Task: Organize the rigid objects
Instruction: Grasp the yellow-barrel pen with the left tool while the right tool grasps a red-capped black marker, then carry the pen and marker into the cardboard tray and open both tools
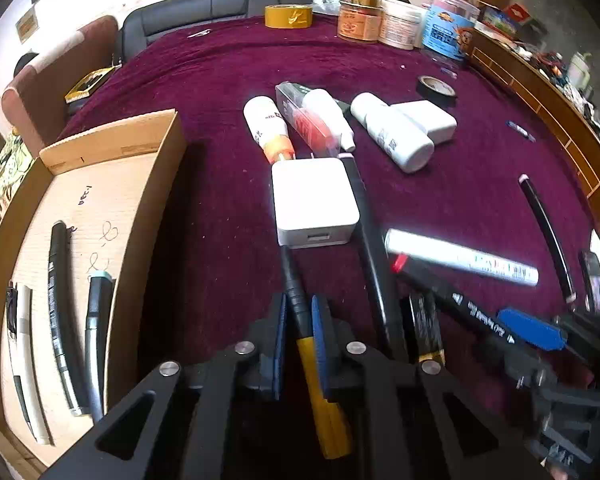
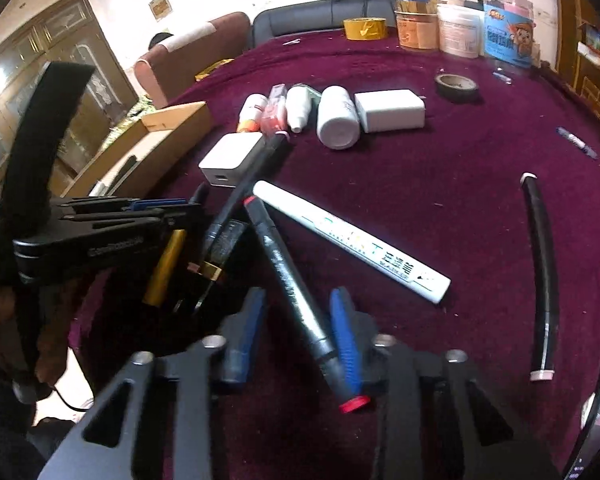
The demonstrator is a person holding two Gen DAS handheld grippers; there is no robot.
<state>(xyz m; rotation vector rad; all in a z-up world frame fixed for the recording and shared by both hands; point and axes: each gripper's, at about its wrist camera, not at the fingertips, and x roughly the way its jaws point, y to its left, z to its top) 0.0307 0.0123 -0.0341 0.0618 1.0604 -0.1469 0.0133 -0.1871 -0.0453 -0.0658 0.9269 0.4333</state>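
My left gripper [image 1: 299, 334] has its blue pads pinching a black-and-yellow pen [image 1: 306, 344], whose black end points toward the white square charger block [image 1: 314, 202] on the maroon-clothed desk [image 1: 220, 92]. My right gripper [image 2: 298, 328] is spread, with a black marker with a red end cap [image 2: 300, 296] lying slantwise between its blue pads, its lower part touching the right pad [image 2: 345, 340] and well clear of the other. Beside that marker lies a long white marker with printed lettering [image 2: 352, 240], and farther right a black pen with pale ends [image 2: 542, 276] lies alone. At my left, an open brown cardboard box [image 1: 152, 216] already holds three pens: a white one [image 1: 24, 360], a long black one [image 1: 62, 312] and a dark one with a teal tip [image 1: 96, 332]. Beyond the charger, white bottles [image 1: 392, 136] and a second white adapter [image 1: 430, 120] lie clustered together.
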